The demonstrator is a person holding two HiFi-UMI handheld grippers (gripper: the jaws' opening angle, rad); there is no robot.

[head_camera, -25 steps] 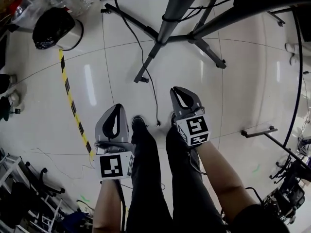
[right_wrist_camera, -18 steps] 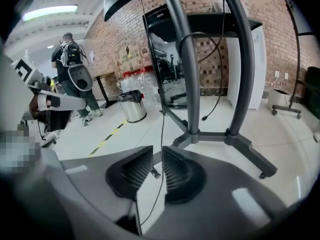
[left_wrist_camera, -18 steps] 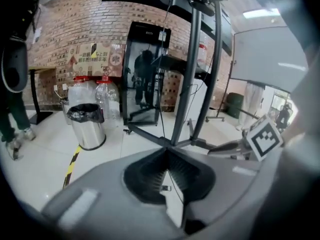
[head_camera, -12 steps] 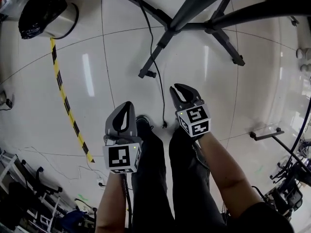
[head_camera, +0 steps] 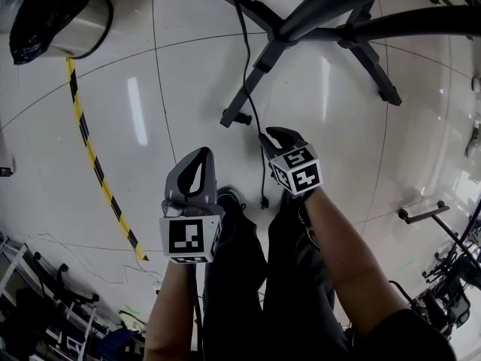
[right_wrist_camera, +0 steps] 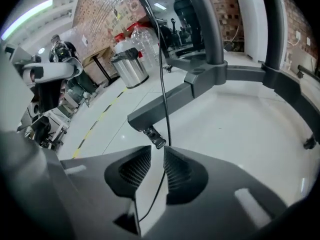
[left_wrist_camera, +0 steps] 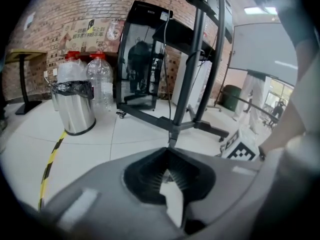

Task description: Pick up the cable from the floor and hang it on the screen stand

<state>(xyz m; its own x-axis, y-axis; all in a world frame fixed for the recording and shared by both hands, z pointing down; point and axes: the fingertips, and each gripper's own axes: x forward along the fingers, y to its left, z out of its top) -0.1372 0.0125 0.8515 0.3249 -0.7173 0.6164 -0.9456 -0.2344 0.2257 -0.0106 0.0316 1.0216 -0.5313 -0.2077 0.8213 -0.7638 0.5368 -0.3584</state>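
Lowered right tool [right_wrist_camera: 157,148] has just opened, cable [right_wrist_camera: 162,84] between its jaws; left tool [left_wrist_camera: 170,147] closed.

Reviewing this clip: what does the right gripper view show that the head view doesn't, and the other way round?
Right gripper view only: the brick wall, water bottles, and the right gripper with its jaws apart, just been opening, the cable seen through their gap and not pinched.

Head view only: the left gripper, the person's legs, and where the cable ends on the floor.

Both: the cable, the stand leg, the steel bin and the yellow-black tape.
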